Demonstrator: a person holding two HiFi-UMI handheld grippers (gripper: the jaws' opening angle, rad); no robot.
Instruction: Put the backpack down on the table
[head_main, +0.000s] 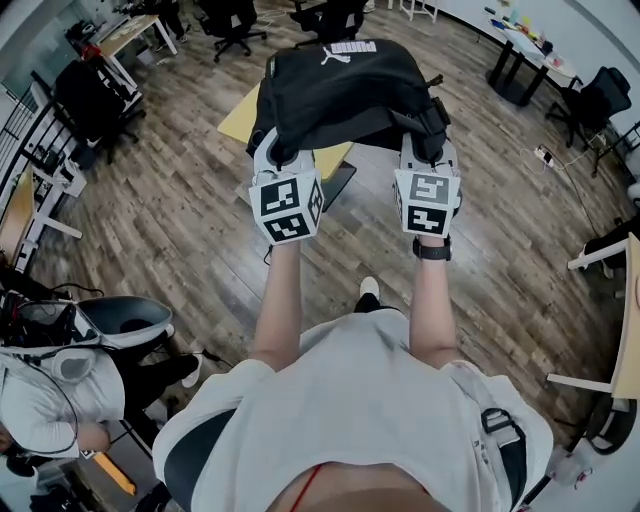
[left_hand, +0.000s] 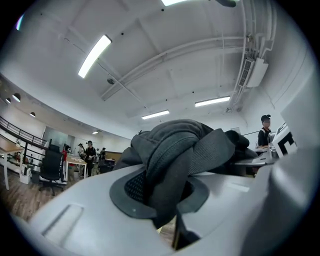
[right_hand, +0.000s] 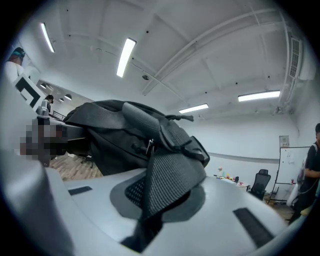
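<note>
- The left gripper (head_main: 279, 152) is clamping its jaws tight on a padded shoulder strap (left_hand: 167, 165) of the black backpack (head_main: 340, 85).
- The right gripper (head_main: 428, 150) is pinching the other mesh strap (right_hand: 170, 182) in the same way.
- The backpack is hanging between both grippers, over the yellow table (head_main: 238, 118); whether it is touching the tabletop cannot be confirmed.

White tee (head_main: 360, 400), blk watch (head_main: 432, 250) – white shoe (head_main: 370, 288)

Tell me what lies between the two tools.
Head view: the backpack spans the gap between the left tool and right tool, both clamped on it; below it show the yellow table's corner and wood floor.
</note>
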